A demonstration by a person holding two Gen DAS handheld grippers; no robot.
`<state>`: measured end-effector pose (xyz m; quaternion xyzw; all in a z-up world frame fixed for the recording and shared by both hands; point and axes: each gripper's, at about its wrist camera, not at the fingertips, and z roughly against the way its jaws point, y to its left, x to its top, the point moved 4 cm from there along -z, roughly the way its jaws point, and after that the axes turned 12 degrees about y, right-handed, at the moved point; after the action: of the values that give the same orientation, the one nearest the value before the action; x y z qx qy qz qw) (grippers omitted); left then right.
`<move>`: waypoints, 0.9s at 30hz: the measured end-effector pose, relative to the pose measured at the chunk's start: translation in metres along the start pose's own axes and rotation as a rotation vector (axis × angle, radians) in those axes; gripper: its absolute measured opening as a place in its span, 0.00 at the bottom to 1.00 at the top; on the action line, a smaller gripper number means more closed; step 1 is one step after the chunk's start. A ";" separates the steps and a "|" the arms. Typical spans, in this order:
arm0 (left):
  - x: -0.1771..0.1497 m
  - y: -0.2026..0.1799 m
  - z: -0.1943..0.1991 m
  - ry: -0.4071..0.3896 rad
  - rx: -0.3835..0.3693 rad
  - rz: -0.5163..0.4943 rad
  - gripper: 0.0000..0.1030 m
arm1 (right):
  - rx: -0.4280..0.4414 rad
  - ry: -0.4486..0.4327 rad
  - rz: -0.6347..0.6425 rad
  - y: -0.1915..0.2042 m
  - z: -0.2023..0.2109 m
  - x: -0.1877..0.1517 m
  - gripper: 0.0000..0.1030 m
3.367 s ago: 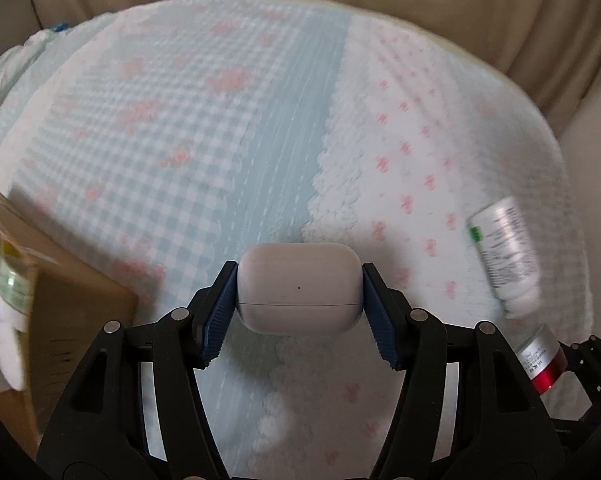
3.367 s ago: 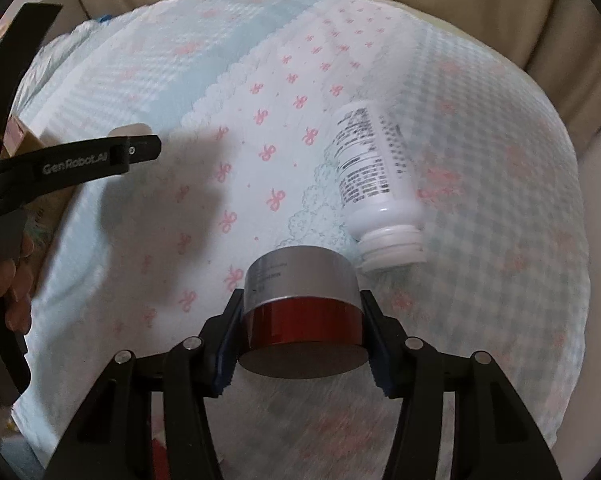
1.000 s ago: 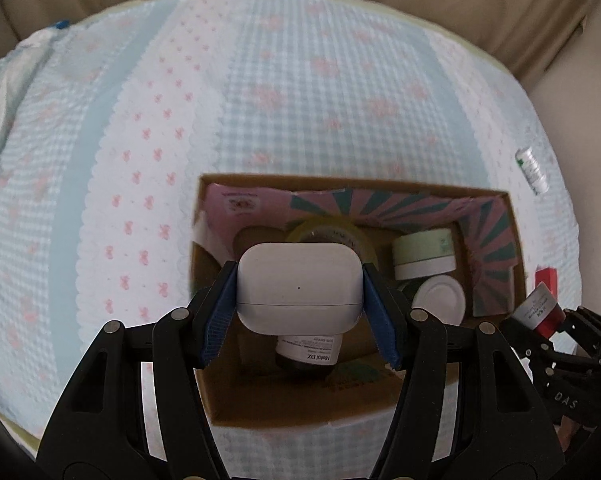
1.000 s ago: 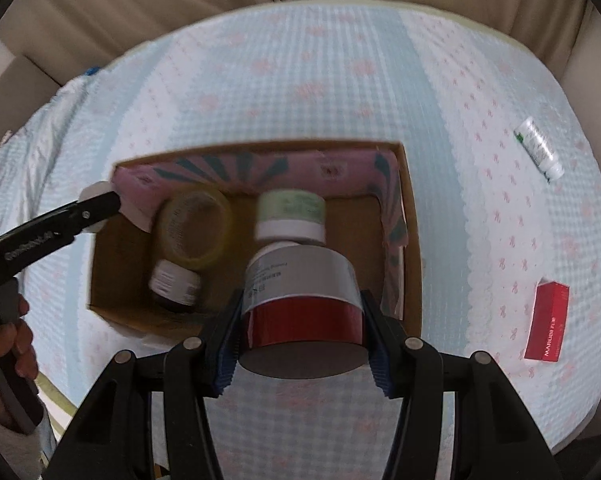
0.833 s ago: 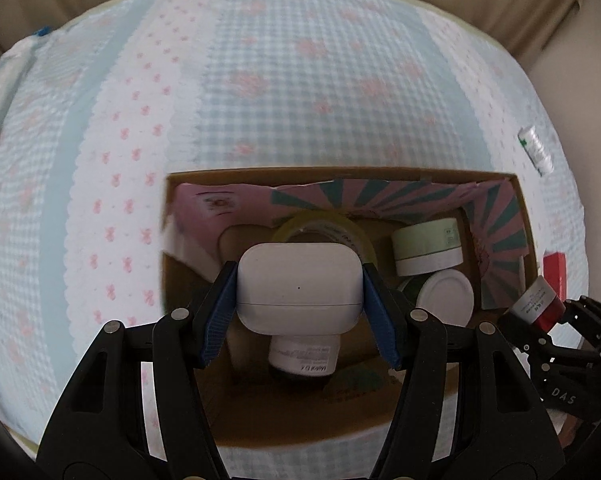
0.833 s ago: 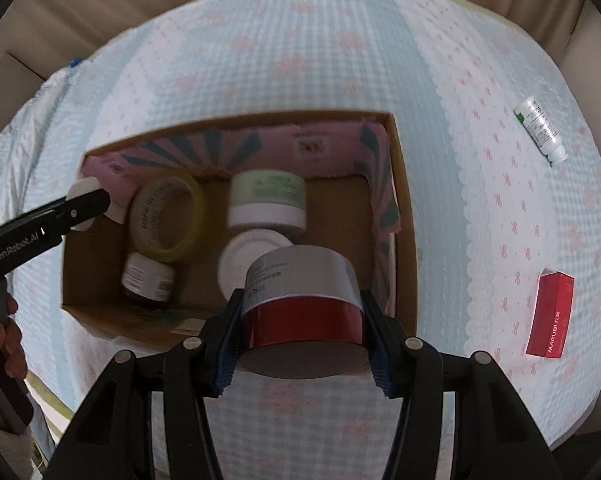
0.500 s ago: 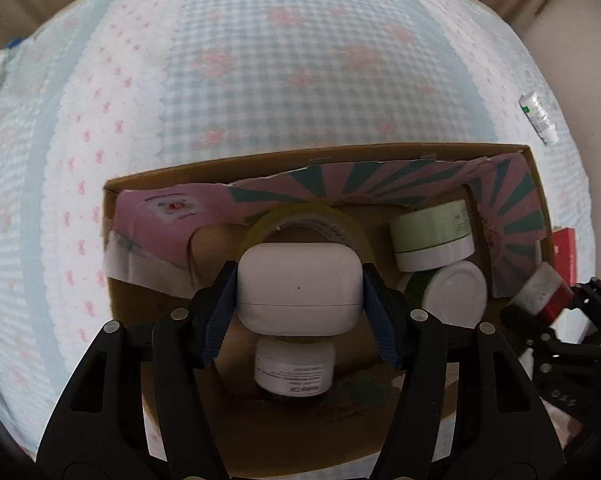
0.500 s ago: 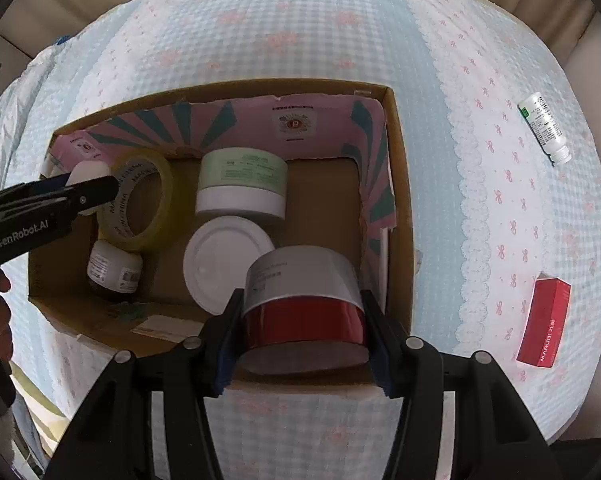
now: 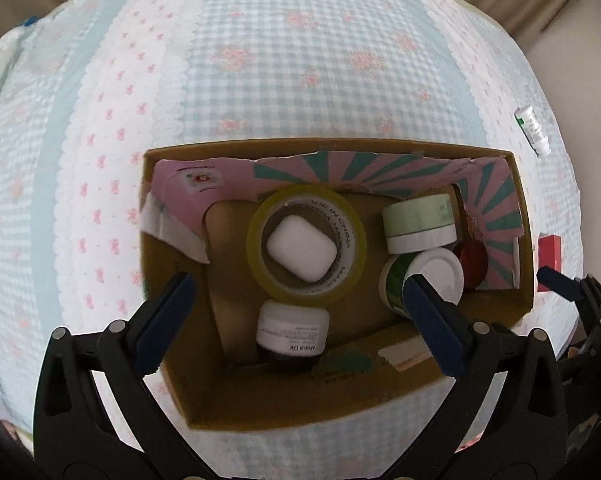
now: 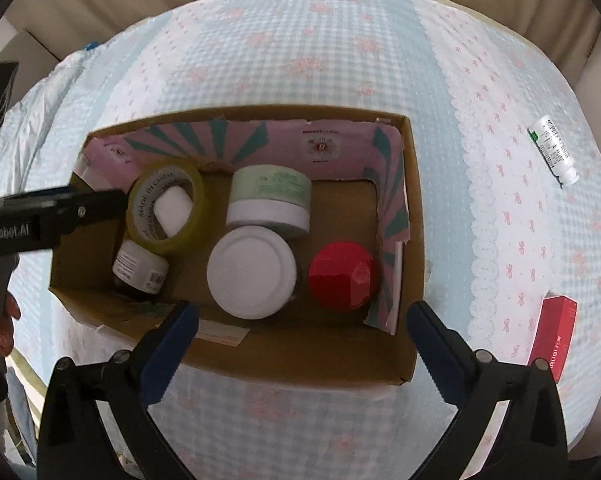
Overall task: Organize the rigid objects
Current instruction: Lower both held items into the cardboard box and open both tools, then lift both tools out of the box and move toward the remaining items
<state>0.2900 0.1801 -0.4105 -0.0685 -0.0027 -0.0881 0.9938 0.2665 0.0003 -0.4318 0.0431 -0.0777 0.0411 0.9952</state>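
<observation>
Your left gripper (image 9: pixel 296 294) and right gripper (image 10: pixel 302 322) both point steeply down, jaws opening wide, nothing between their pads.

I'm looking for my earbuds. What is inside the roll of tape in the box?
A white earbud case lies inside the hole of the yellow tape roll, in the cardboard box. Whatever is under the case is covered.
</observation>
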 end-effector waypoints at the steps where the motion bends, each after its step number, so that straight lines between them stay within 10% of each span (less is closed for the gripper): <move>1: -0.001 0.001 0.003 0.000 0.003 0.002 1.00 | 0.004 -0.008 -0.001 0.000 0.003 0.000 1.00; 27: -0.084 -0.051 0.146 -0.203 0.057 0.076 1.00 | -0.021 -0.153 -0.013 0.012 0.142 -0.030 1.00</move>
<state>0.1993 0.1653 -0.2605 -0.0490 -0.1033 -0.0429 0.9925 0.2150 -0.0032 -0.2961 0.0360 -0.1539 0.0304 0.9870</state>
